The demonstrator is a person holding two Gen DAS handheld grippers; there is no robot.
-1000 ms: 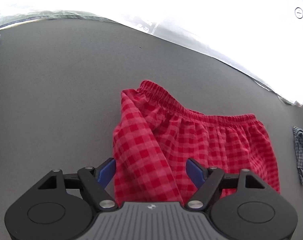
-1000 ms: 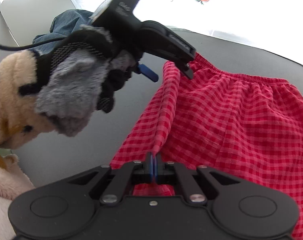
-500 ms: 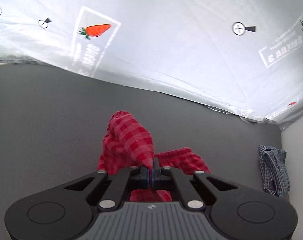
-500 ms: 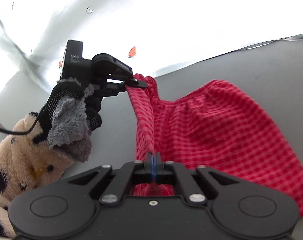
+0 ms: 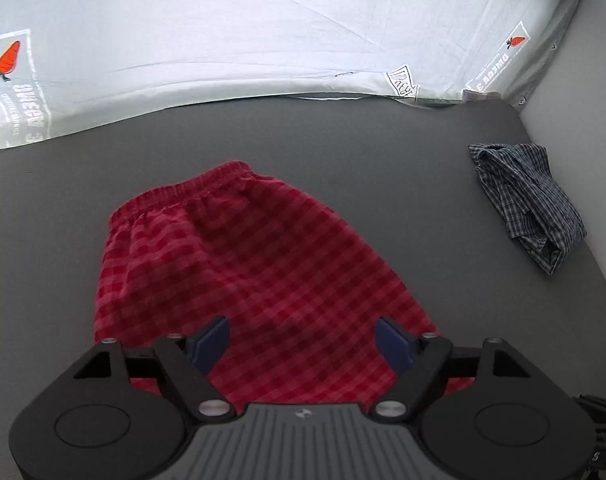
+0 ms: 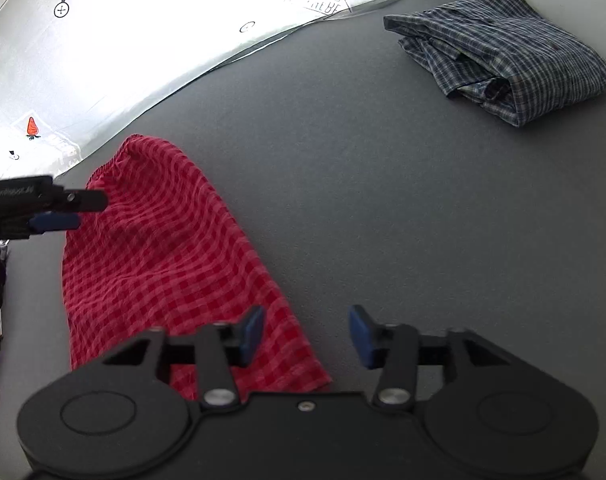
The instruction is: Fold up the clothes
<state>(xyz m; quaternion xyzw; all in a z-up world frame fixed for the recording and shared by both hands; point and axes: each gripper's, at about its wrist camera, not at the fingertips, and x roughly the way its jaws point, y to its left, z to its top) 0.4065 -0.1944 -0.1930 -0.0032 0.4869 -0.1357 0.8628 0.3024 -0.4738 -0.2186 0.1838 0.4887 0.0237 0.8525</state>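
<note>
- My left gripper (image 5: 303, 336) has its jaws spread wide, and nothing sits between the blue pads (image 5: 211, 338). It hangs just above the near hem of the red checked shorts (image 5: 239, 264).
- In the right wrist view, that same left gripper (image 6: 63, 212) pokes in from the left edge, over the left side of the shorts near the waistband. I cannot tell whether it touches the fabric.
- The red checked shorts (image 6: 159, 256) lie flat on the dark grey table (image 5: 383, 168), folded lengthwise into a narrow strip. The elastic waistband is at the far end, and the hem is nearest to me.
- My right gripper (image 6: 307, 334) is also spread open and holds nothing. Its left pad (image 6: 251, 332) is over the near right corner of the shorts, and its right pad is over bare table.
- A white printed sheet (image 5: 263, 32) with small carrot marks runs along the far edge of the table.
- A folded blue plaid shirt (image 6: 503, 52) lies at the far right of the table, well apart from the shorts.
</note>
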